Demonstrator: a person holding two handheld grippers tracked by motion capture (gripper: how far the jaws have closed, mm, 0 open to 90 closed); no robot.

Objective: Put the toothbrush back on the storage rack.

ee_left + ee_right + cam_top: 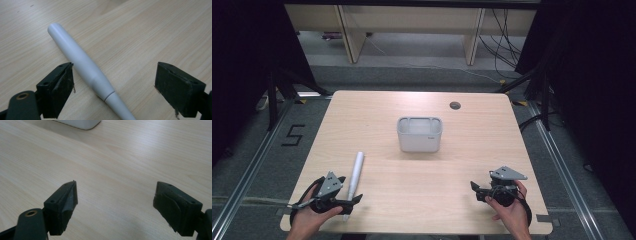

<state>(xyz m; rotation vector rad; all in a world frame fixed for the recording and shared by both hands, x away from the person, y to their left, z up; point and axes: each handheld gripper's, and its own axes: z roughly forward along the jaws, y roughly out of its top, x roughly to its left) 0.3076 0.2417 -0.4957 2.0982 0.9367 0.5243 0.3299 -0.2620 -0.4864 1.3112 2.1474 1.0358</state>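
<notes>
1. The left gripper point(113, 86) has its jaws spread wide around the white pen point(82, 68), not yet squeezing, likely lined up to grab it
2. The pen lies flat near the table's point(422, 175) front-left edge, its long axis running front to back, blunt end pointing away
3. The right gripper point(115, 207) is wide open and holds nothing
4. The white box point(419, 134) stands farther back at the centre

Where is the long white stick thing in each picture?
High view: the white stick lies near the table's front left edge, beside the left tongs.
Left gripper view: it runs diagonally between the open jaws.
Right gripper view: not in it.
Shared landmark: the white bin, whose corner shows in the right gripper view.
</notes>
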